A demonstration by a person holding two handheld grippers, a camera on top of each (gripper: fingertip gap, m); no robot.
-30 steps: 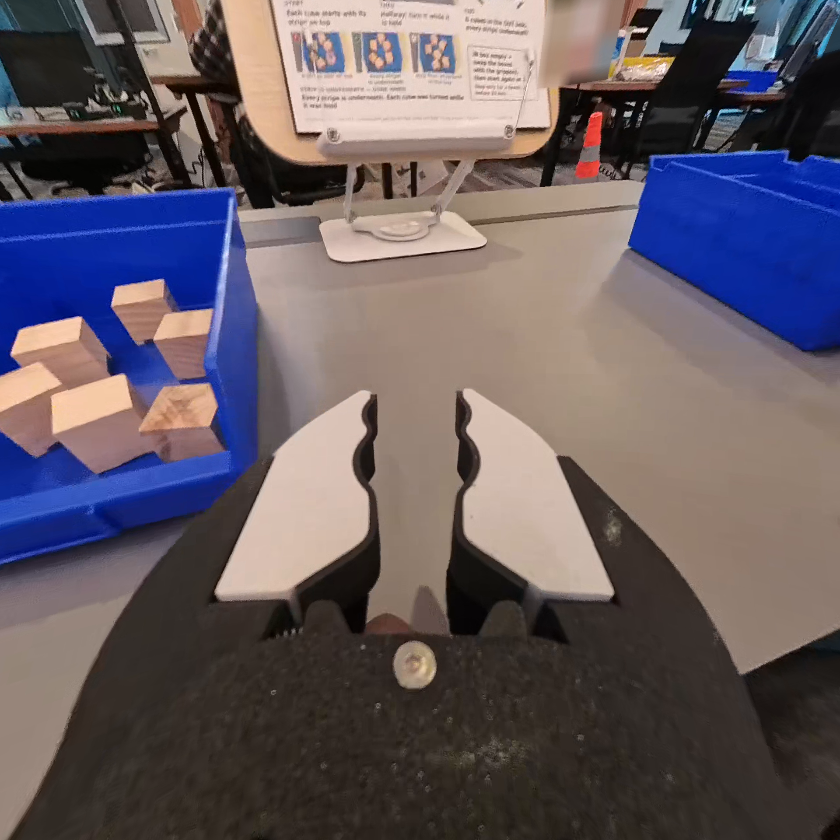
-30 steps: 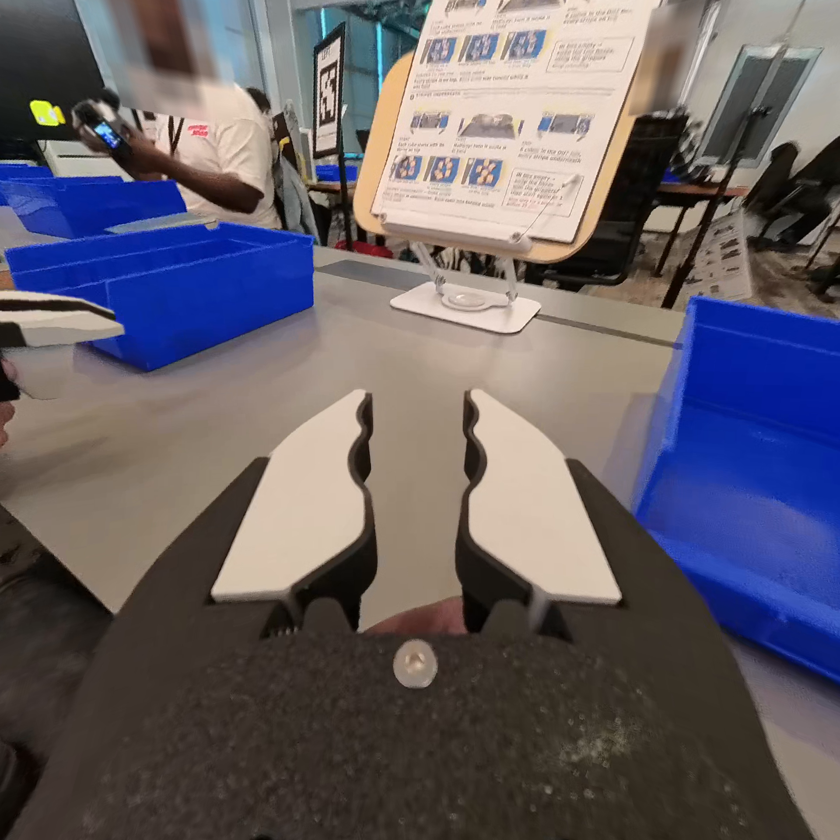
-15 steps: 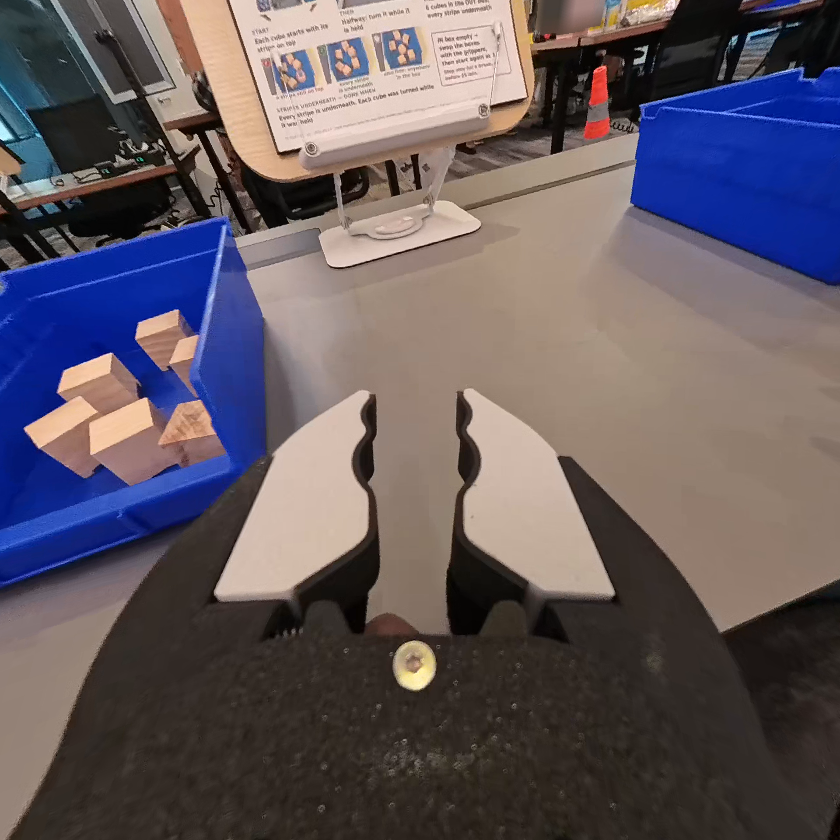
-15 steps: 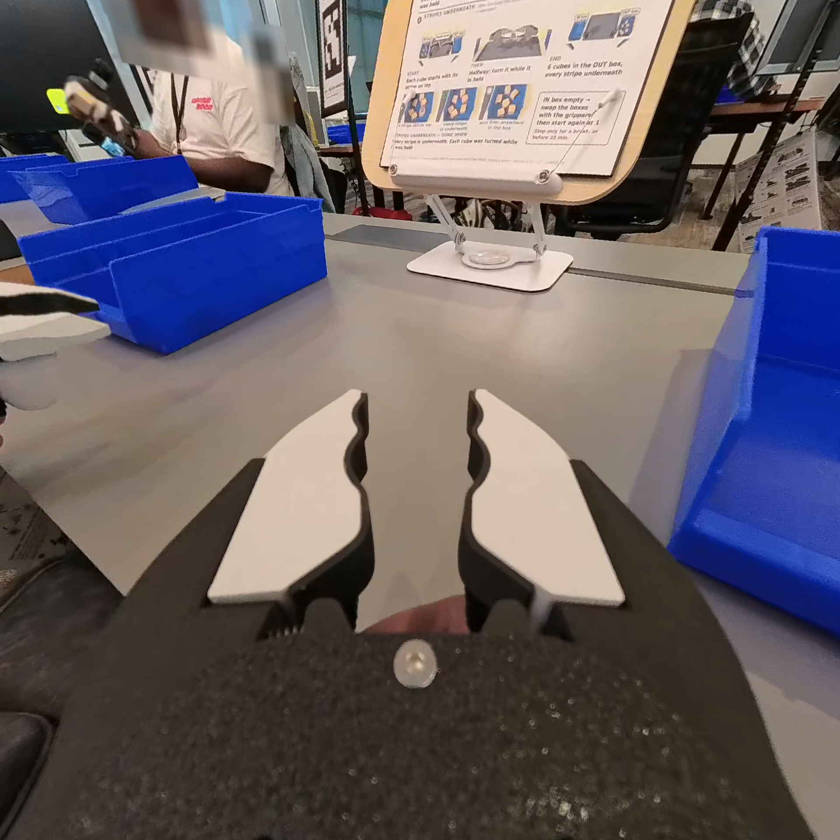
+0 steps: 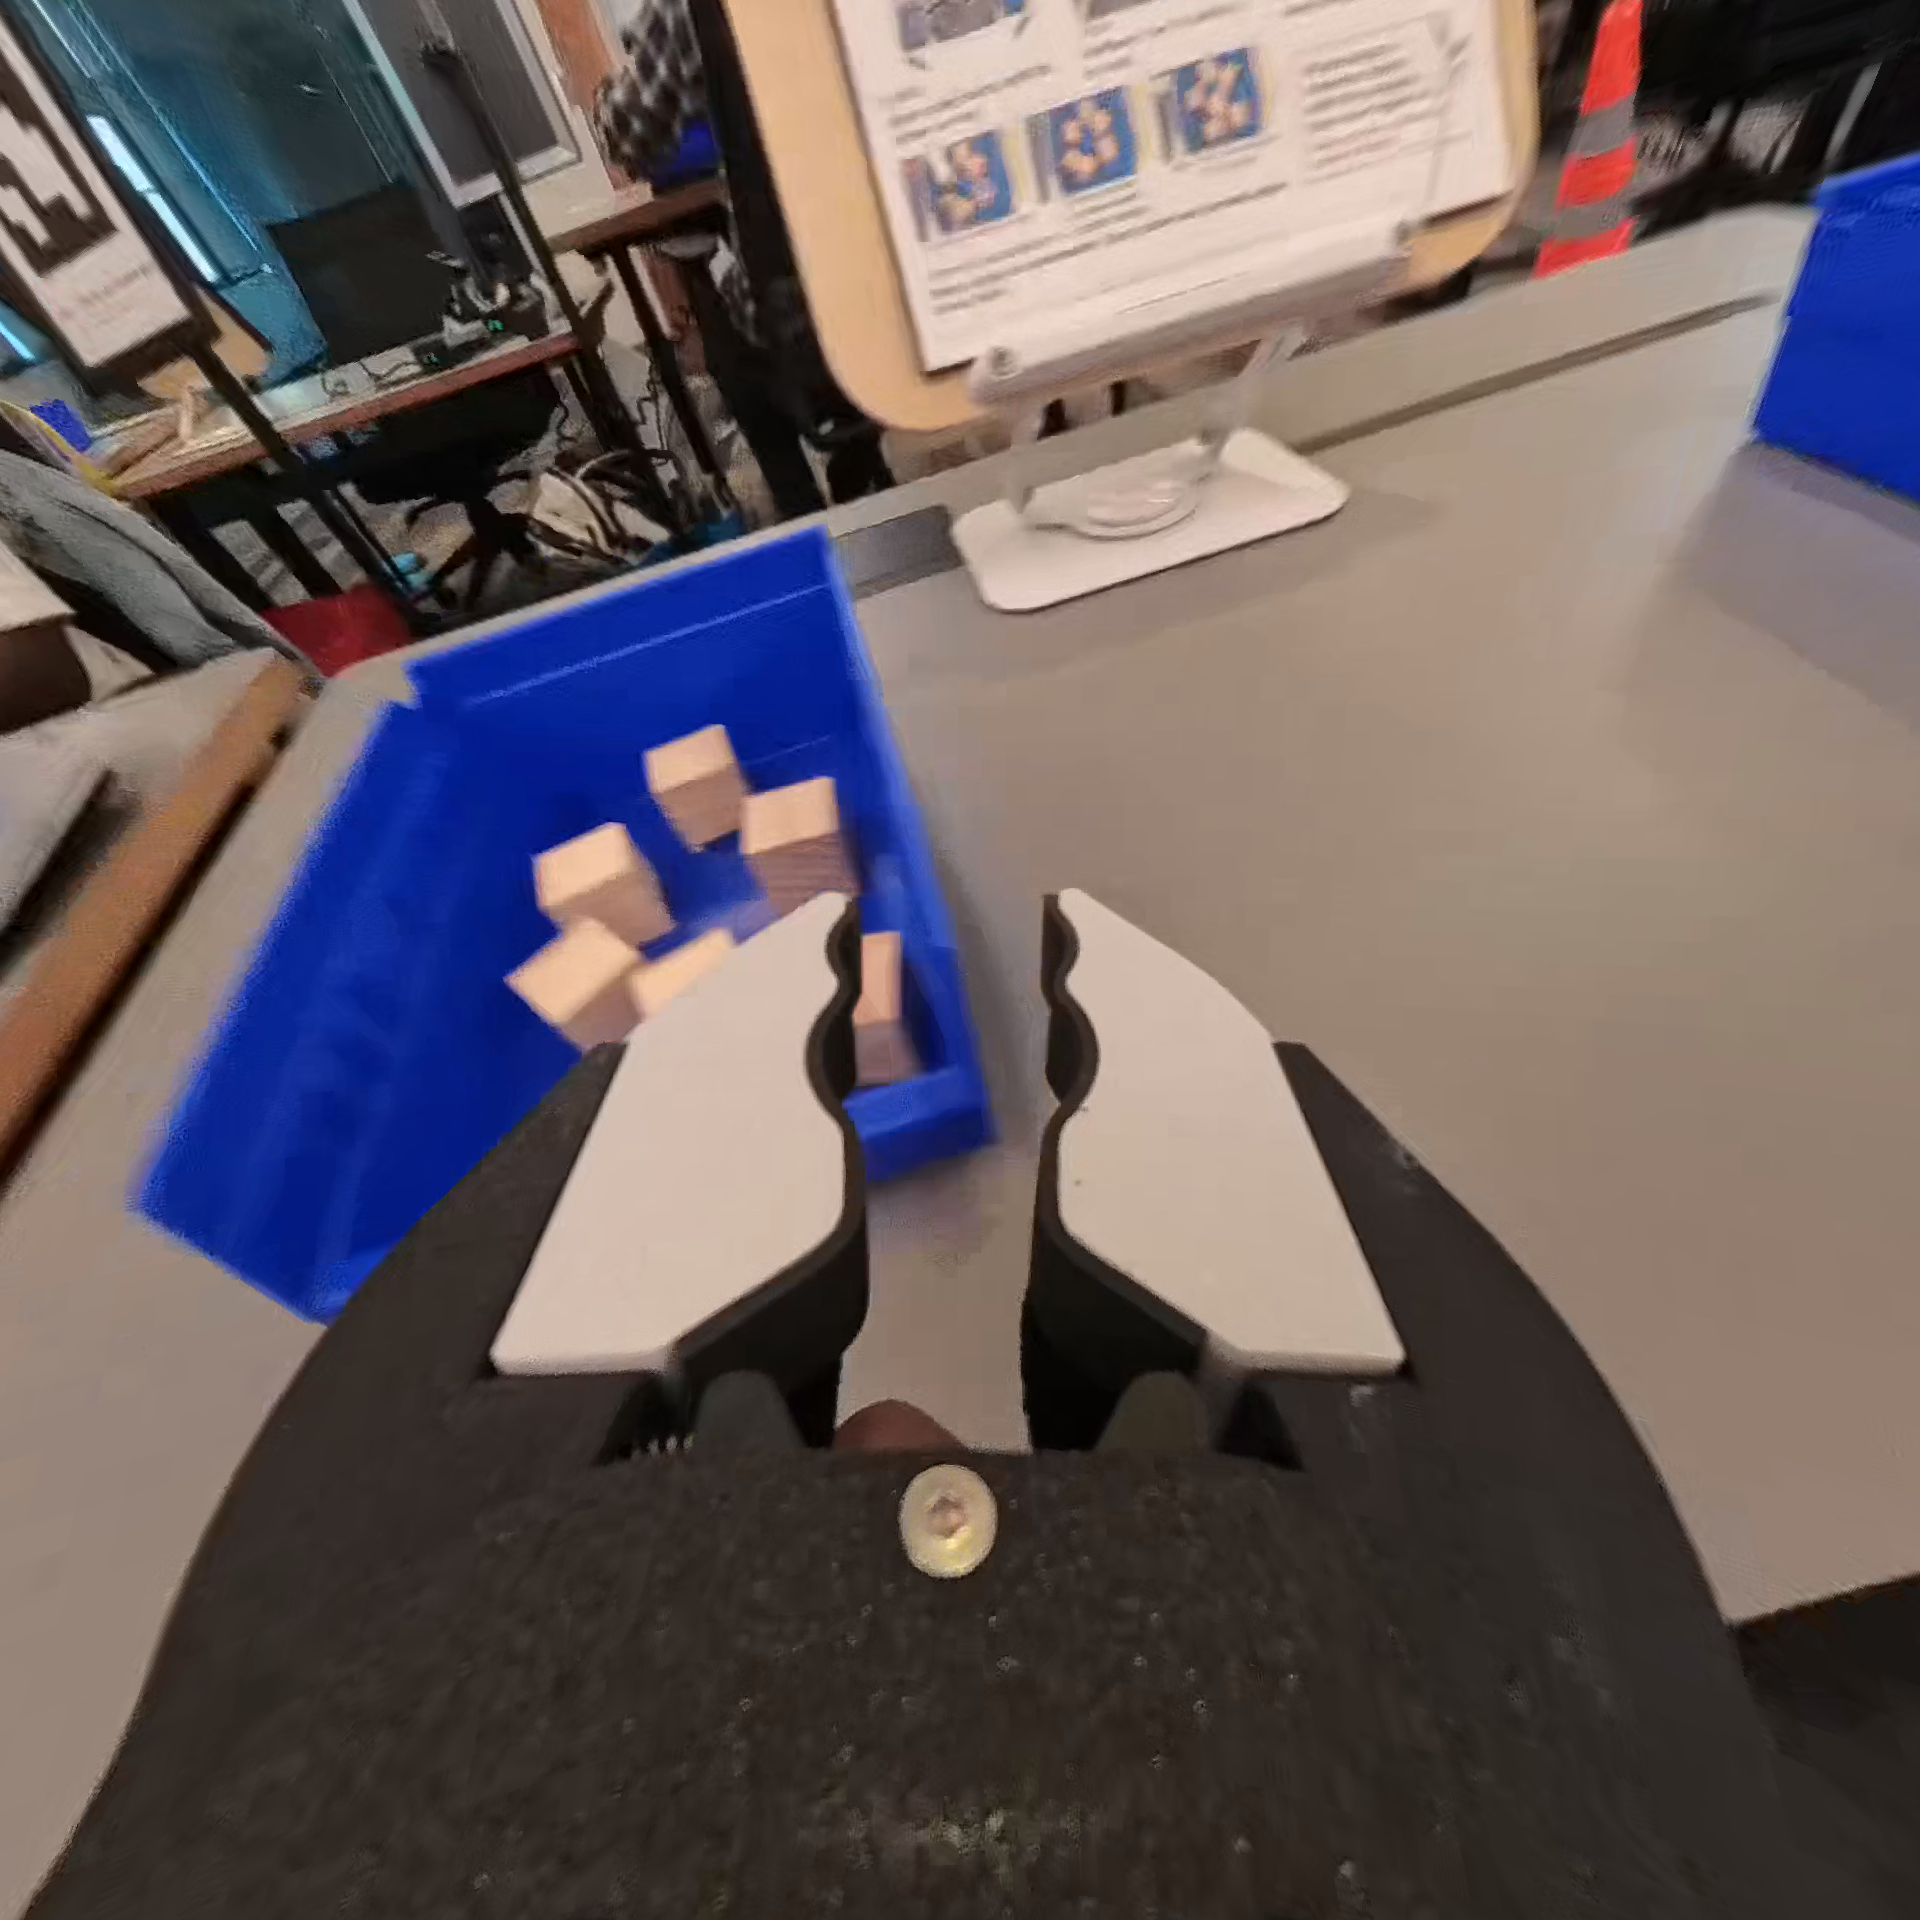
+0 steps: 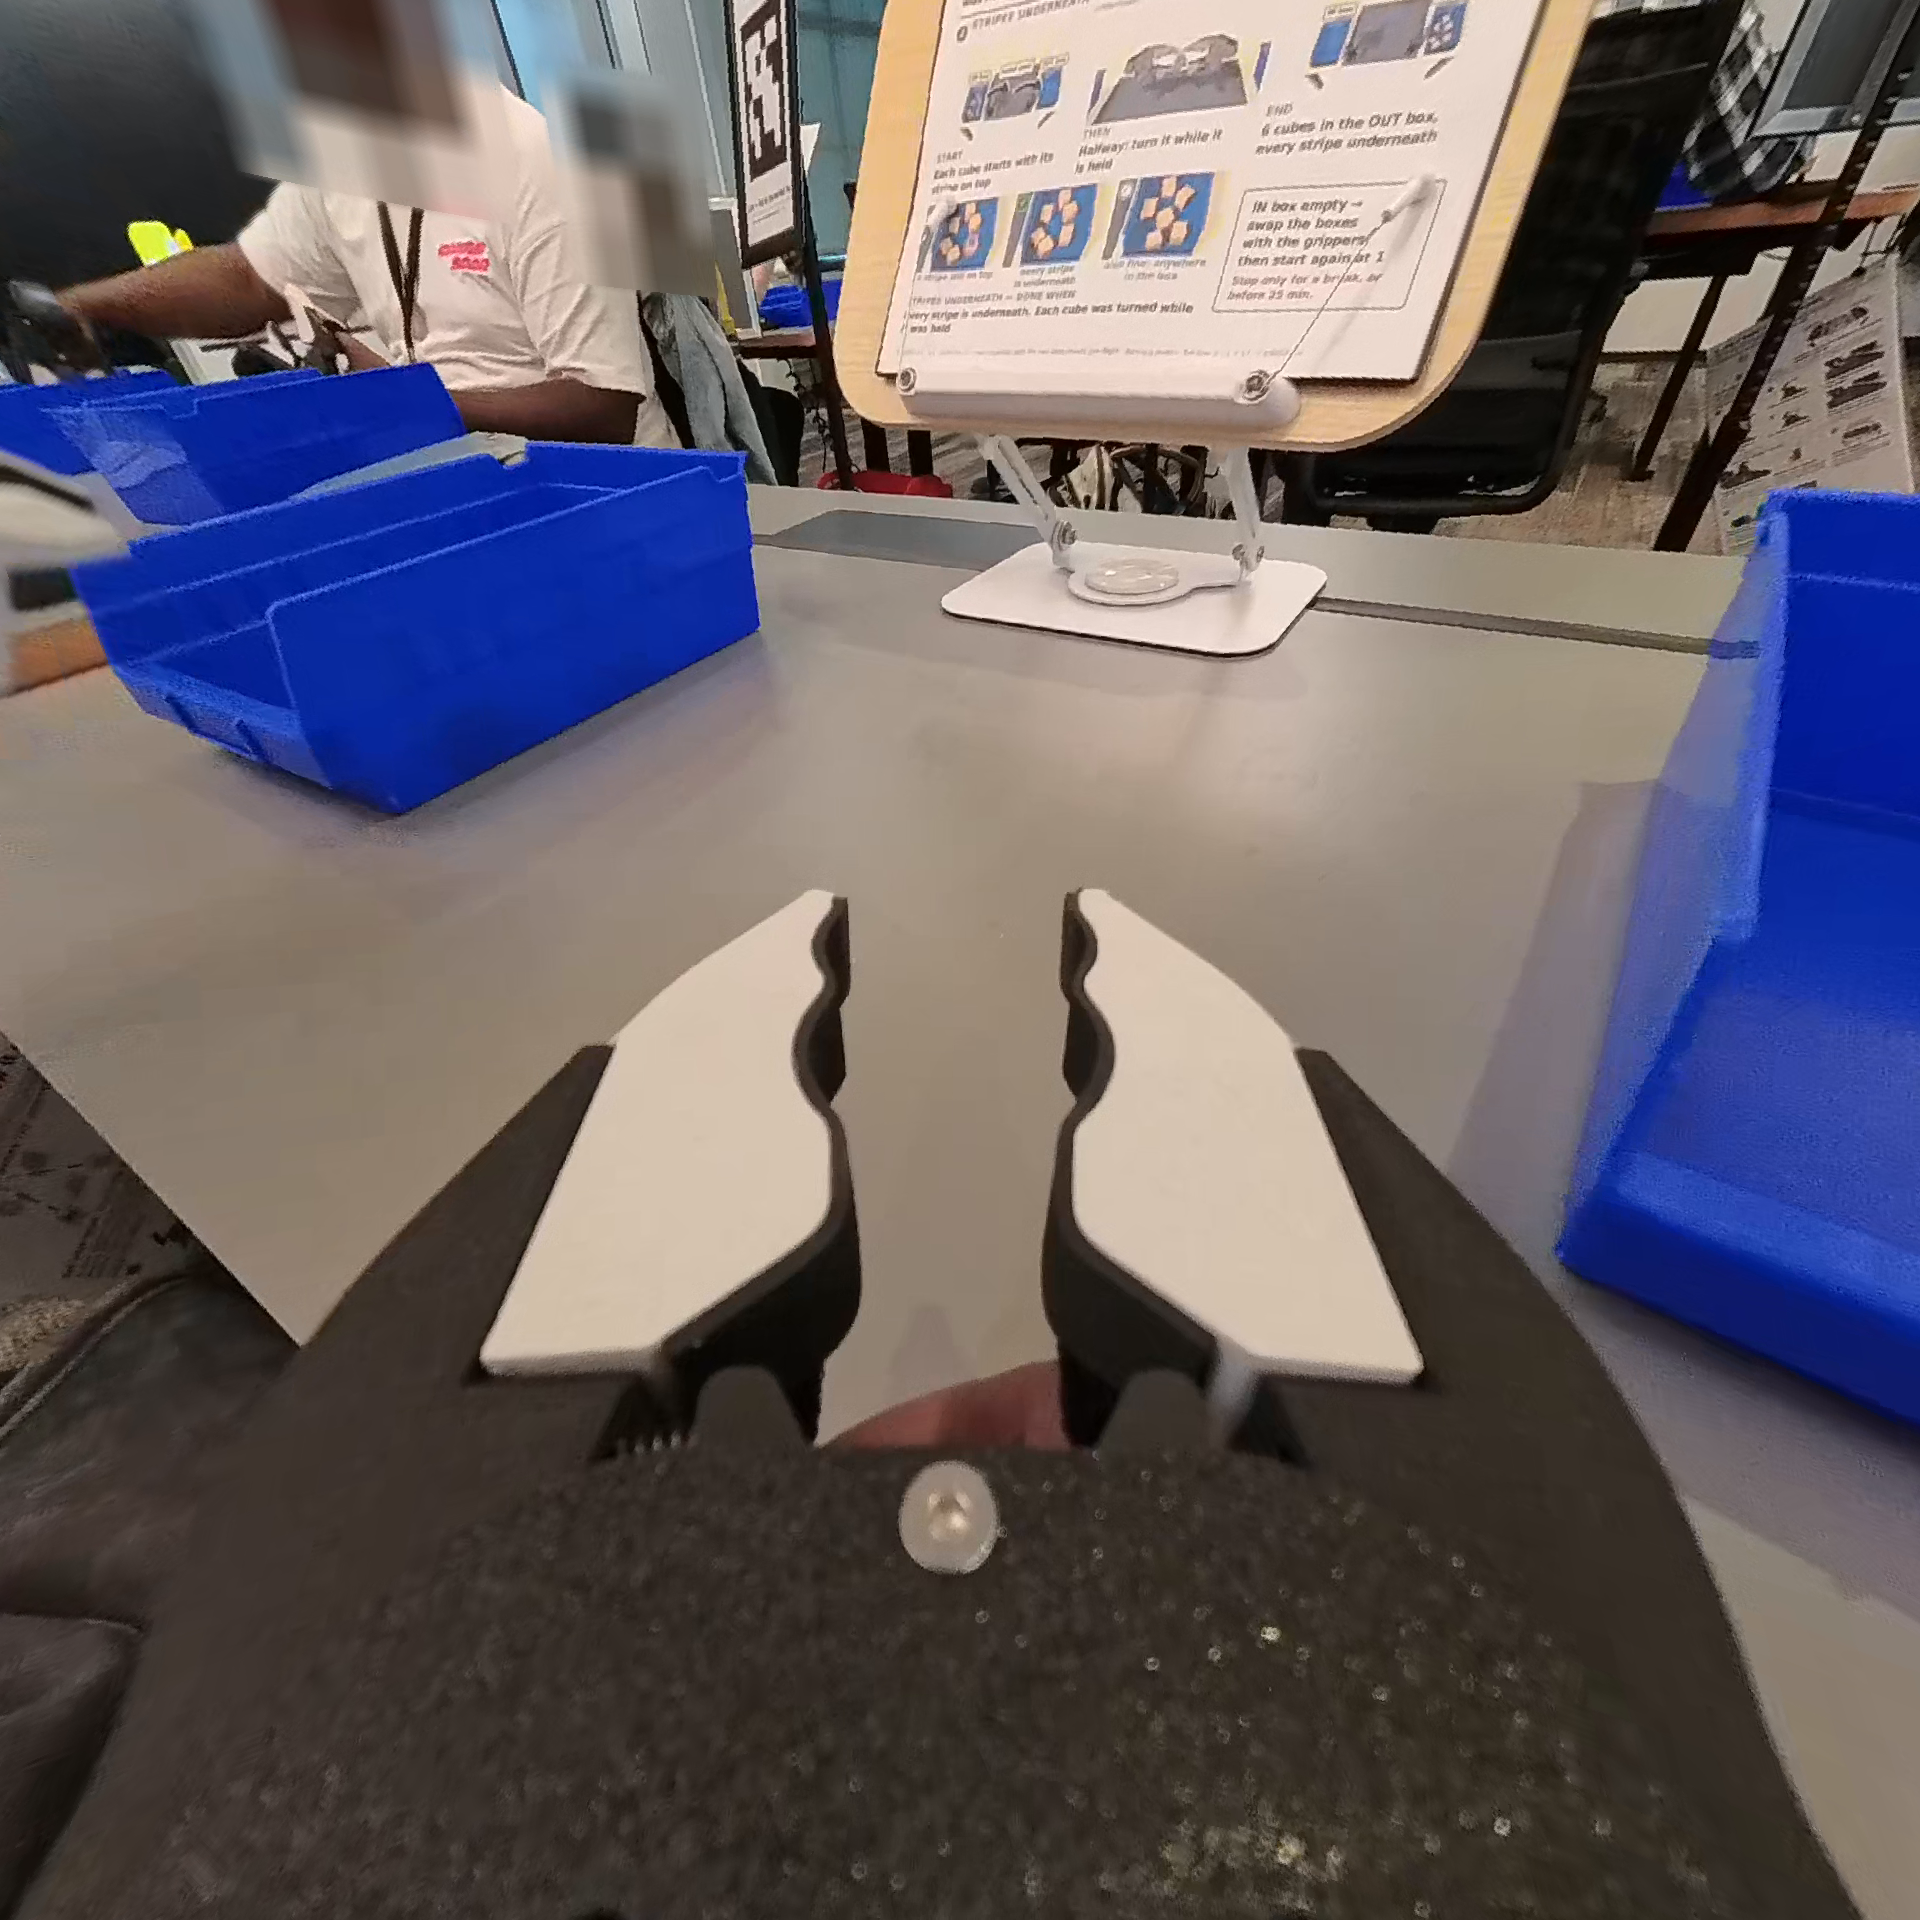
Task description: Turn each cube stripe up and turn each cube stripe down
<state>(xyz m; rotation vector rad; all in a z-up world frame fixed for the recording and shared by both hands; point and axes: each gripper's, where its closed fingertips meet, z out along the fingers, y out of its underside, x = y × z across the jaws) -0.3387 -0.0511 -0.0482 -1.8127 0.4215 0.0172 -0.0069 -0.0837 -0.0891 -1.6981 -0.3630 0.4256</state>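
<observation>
Several plain wooden cubes (image 5: 597, 879) lie in a blue bin (image 5: 364, 1039) at the left of the grey table; no stripes show on them in this blurred view. My left gripper (image 5: 948, 920) is open and empty, raised above the bin's near right corner, its left finger covering part of one cube. My right gripper (image 6: 954, 909) is open and empty over bare table. The same blue bin (image 6: 436, 623) stands far left of it and a second blue bin (image 6: 1787, 1039), with nothing showing inside, close on its right.
An instruction board on a white stand (image 6: 1138, 592) is at the table's back middle; it also shows in the left wrist view (image 5: 1153, 509). More blue bins (image 6: 260, 436) and a person in a white shirt (image 6: 468, 301) are behind the left bin. The table's front edge is near.
My left gripper has risen and swung left toward the bin of cubes, which now sits near mid-view. My right gripper has drifted slightly. Both stay open.
</observation>
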